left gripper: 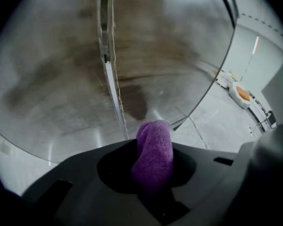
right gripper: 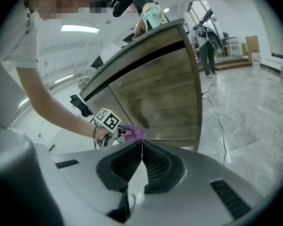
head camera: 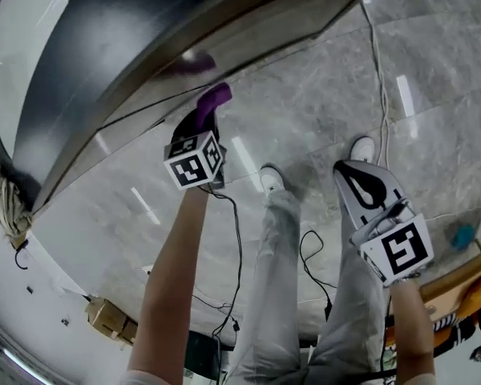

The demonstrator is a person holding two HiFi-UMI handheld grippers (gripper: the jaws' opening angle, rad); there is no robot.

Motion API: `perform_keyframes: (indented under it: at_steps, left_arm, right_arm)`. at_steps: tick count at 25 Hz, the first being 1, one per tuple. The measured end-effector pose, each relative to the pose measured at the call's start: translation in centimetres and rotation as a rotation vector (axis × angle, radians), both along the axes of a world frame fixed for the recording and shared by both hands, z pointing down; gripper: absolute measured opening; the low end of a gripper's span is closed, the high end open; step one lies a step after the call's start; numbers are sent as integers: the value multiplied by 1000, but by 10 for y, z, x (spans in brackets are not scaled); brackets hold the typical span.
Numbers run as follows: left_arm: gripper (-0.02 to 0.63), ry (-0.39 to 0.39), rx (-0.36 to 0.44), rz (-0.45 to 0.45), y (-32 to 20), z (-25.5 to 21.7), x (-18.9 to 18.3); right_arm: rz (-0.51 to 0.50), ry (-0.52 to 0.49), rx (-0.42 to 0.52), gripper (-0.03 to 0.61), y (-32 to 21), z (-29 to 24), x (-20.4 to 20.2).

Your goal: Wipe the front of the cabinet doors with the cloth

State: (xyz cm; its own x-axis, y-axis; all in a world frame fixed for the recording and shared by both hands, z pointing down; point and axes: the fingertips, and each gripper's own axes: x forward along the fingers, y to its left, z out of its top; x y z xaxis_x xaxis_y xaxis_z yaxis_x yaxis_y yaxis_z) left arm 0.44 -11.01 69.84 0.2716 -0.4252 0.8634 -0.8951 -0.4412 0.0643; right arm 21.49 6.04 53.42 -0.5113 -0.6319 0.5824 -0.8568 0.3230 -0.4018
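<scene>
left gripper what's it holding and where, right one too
Left gripper grips the purple cloth by a bunched fold, one end poking past its jaws. Right gripper: shut, holding nothing.

Grey marble-tile floor (head camera: 321, 111), glossy. White cable (head camera: 378, 70) trails across it. Black cable (head camera: 237, 247) loops beside white shoes (head camera: 271, 179). Wooden cabinet (right gripper: 155, 88) stands on it.

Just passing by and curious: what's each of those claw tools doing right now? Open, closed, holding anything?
Left gripper: fingers closed on the purple cloth.
Right gripper: fingers closed together, holding nothing.
</scene>
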Motion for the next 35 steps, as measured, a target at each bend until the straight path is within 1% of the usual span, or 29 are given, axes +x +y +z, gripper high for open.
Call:
perform_keyframes:
  at_steps: [3,5,9,12,14,15,18,19,22,24,25,28,29,32,33,35]
  left_arm:
    - [91,106,28,22,23,-48,0]
    - [91,153,55,15,35,-79,-7]
    - [91,223,121,-46,53,-137,-29]
    - [91,265,170,-97,68,-177,-44]
    - [91,279,215,-129,77,-203,-50]
    - [91,274,244,-145,81,-214,-53]
    - [91,223,330,-190,84,-234,-75]
    - [91,220,347,-213,84,-239,-84]
    - [91,266,363,-288,87,-250,-108]
    - [91,299,364,-299,89,-256,-116]
    - [91,317,362,-294,88,-259,-118]
    - [91,367,340,-234,91,-270,-119]
    - [91,368,331,-200,93,-274,-121]
    - [92,323,329,-110,94,-283,-127]
    - [91,316,334,-92,93,-284,-128]
    - [91,326,334,-85,89,-286,-127]
  right_arm:
    - [-59,1,8,26,-11,-27,-31]
    - [-112,8,24,26,-20,-44,-50]
    - [-216,19,57,26,-36,-73,-82]
    - [-270,10,68,26,-39,-94,-103]
    - [-312,3,70,26,-37,-106,-114]
    - [-340,4,72,26,-37,-111,-118]
    - [-422,15,78,26,-36,-118,-138]
    - [-446,21,83,26,-36,-121,-146]
    - [-504,57,100,26,-36,-129,-169]
    - [-509,92,98,26,-39,-133,-178]
    - [-494,106,96,26,-41,-134,-180]
    - [-407,123,88,26,-46,-136,-186]
    - [-383,124,88,26,-45,-136,-191]
    - [-349,125,108,26,-51,-141,-209]
    - [-342,117,115,26,-53,-143,-214]
    - [-328,89,127,26,-56,-149,-222]
